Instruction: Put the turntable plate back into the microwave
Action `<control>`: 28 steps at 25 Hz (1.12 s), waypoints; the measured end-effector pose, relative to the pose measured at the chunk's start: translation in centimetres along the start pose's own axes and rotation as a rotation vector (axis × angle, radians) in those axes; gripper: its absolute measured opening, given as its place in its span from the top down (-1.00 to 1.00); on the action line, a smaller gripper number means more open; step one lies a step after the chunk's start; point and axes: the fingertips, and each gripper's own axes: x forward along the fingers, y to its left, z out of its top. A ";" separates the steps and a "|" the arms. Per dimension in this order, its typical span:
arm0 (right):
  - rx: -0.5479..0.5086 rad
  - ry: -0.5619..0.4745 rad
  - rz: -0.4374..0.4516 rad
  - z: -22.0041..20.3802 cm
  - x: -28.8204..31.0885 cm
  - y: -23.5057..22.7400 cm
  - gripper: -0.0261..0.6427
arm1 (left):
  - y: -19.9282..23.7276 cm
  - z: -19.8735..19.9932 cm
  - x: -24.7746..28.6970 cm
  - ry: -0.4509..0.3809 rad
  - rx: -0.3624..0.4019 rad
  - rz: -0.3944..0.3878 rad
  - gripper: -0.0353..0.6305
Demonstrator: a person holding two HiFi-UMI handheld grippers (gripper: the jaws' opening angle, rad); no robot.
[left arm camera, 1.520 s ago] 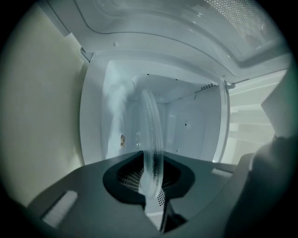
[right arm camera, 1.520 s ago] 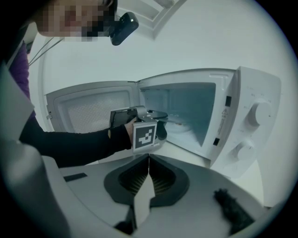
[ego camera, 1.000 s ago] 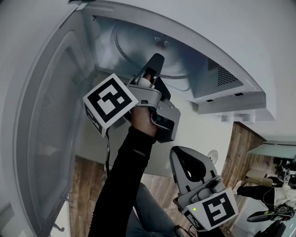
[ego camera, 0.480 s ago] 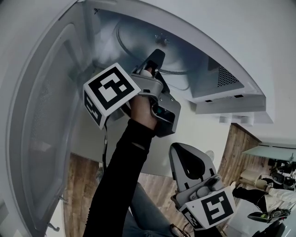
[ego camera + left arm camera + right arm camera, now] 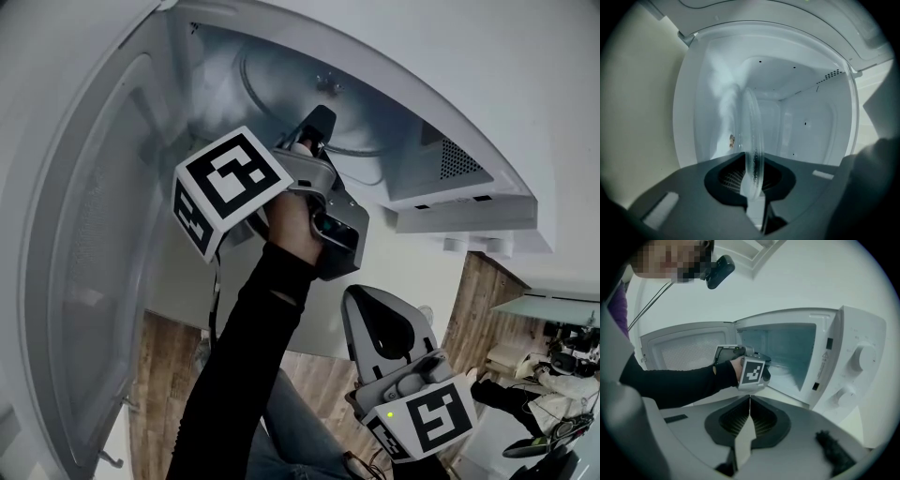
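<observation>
Microwave [image 5: 853, 357], 1, door open: 1 turntable plate [image 5: 752, 136] inside. Left gripper [image 5: 751, 174] pinches its rim, jaws just closing further. Right gripper [image 5: 749, 401] pressed together, empty.

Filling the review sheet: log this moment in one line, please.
left gripper: fingers just closing on plate rim inside microwave | right gripper: shut, empty, held back | door: open

Brown wood-plank floor [image 5: 169, 375], plain white wall [image 5: 811, 277] behind.
</observation>
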 end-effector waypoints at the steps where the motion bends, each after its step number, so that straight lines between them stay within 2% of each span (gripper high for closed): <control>1: 0.000 -0.001 -0.004 0.0 0.1 -0.2 0.89 | 0.1 0.0 0.0 0.000 -0.001 0.004 0.76; 6: 0.039 -0.019 -0.035 0.2 0.6 -2.0 0.89 | 0.4 0.0 0.0 0.005 0.007 0.044 0.80; 8: 0.117 -0.034 -0.035 0.6 1.1 -3.3 0.89 | 0.5 0.1 0.0 0.009 0.015 0.064 0.80; 11: 0.295 -0.060 -0.027 1.4 2.5 -5.4 0.89 | 0.5 0.2 0.0 0.014 0.014 0.083 0.81; 14: 0.434 -0.106 0.007 2.5 4.0 -6.5 0.89 | 0.7 0.2 -0.3 0.014 0.011 0.096 0.81; 20: 0.529 -0.156 0.079 4.6 6.7 -7.0 0.87 | 0.8 0.1 -0.4 0.029 0.029 0.110 0.81; 23: 0.549 -0.158 0.091 5.2 7.6 -7.2 0.69 | 0.9 0.0 -0.5 0.031 0.032 0.114 0.81; 28: 0.659 -0.193 0.147 6.2 9.0 -7.7 0.64 | 0.8 0.0 -0.4 0.045 0.019 0.110 0.81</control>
